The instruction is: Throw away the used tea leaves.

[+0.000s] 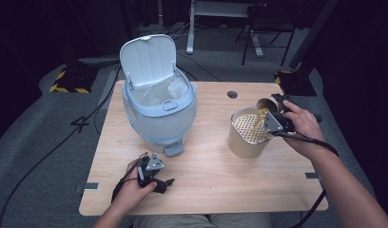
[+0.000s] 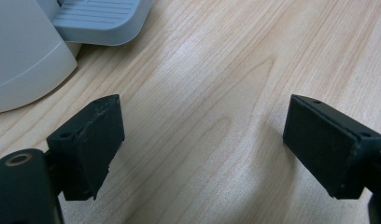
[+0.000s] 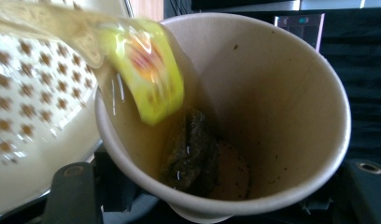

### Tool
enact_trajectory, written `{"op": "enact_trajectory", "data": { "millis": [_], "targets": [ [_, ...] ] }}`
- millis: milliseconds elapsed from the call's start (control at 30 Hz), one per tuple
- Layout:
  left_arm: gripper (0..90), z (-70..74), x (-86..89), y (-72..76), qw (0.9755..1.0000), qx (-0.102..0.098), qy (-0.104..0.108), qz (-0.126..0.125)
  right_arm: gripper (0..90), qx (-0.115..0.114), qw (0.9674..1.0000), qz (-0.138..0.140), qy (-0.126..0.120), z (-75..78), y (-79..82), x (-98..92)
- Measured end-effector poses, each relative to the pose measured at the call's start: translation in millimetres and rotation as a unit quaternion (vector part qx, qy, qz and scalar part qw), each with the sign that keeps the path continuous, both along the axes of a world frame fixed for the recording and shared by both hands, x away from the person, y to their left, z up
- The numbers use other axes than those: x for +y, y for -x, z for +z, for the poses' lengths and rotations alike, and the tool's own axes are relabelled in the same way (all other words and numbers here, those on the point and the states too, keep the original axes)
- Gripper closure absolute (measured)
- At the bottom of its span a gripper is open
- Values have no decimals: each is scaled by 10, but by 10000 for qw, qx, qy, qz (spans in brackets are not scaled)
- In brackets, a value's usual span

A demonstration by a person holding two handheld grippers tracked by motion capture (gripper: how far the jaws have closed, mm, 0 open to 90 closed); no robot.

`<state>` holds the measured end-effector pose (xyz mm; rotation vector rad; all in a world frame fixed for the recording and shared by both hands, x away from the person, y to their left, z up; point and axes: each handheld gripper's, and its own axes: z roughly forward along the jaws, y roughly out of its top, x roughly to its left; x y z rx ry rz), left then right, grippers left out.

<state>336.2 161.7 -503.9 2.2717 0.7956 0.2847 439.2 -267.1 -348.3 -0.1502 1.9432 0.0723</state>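
— Where's the cup (image 1: 266,104) sitting relative to my right gripper (image 1: 276,120)?

— Clamped in it. The jaws are together on the cup's base, and I have it tipped hard toward the strainer tub (image 1: 249,133), which sits just beside and below the mouth, on the left of the hand in the high view. The cup's long axis runs from my hand down toward the tub, so tea (image 3: 132,121) streams over the low lip onto the perforated insert (image 3: 34,93).

— What's left inside?

— One teabag (image 3: 191,151), dark and soggy, lying on the cup wall near the bottom, with one yellow tag (image 3: 149,70) hanging at the lip. I judge the bag will slide the same way as the liquid if I tilt further.

— And the left gripper (image 1: 154,176)?

— Jaws apart, nothing between them, resting on the table (image 1: 216,166) near the bin's pedal (image 2: 102,21). The right hand is much nearer the tub.

— Counts?

— One cup, one tub, one teabag, one bin (image 1: 159,109) with its lid up, two grippers.
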Motion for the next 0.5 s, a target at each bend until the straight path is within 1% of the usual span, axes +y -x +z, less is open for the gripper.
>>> {"op": "enact_trajectory", "data": {
  "millis": [33, 67, 133, 167, 200, 233, 267, 300, 367, 400, 433, 467, 500],
  "targets": [
    [130, 0, 0, -1, 10000, 1, 0, -2, 305, -54, 9999, 3, 119, -4, 2, 5],
    [130, 0, 0, 0, 10000, 9, -1, 1, 305, -134, 9996, -51, 223, -19, 10, 14],
    [129, 0, 0, -1, 10000, 9, 0, -2, 305, -299, 9984, -77, 476, -43, 20, 31],
    [129, 0, 0, -1, 10000, 9, 0, -2, 305, -448, 9963, -83, 726, -63, 22, 45],
    [129, 0, -1, -1, 10000, 10, -3, 0, 305, -515, 9950, -101, 848, -75, 25, 54],
    [129, 1, 0, -1, 10000, 10, -4, -1, 305, -635, 9925, -108, 1042, -90, 30, 66],
    [129, 0, 0, -1, 10000, 9, -2, -3, 306, -815, 9881, -98, 1302, -113, 34, 81],
    [129, 0, -1, -1, 10000, 10, 1, -1, 305, -918, 9848, -95, 1469, -126, 37, 91],
    [129, 0, -1, 0, 10000, 9, 2, -1, 306, -1156, 9764, -72, 1822, -153, 50, 116],
    [129, 0, -1, -1, 10000, 9, -2, -3, 306, -1335, 9690, -56, 2077, -168, 58, 128],
    [129, 0, -1, 0, 10000, 10, -2, -2, 306, -1444, 9632, -41, 2267, -182, 61, 136],
    [129, 1, -1, 0, 10000, 10, -6, -1, 306, -1583, 9547, -8, 2521, -202, 66, 147],
    [129, 0, -1, 0, 10000, 9, -5, -1, 306, -1697, 9471, 17, 2724, -217, 71, 154]
  ]
}}
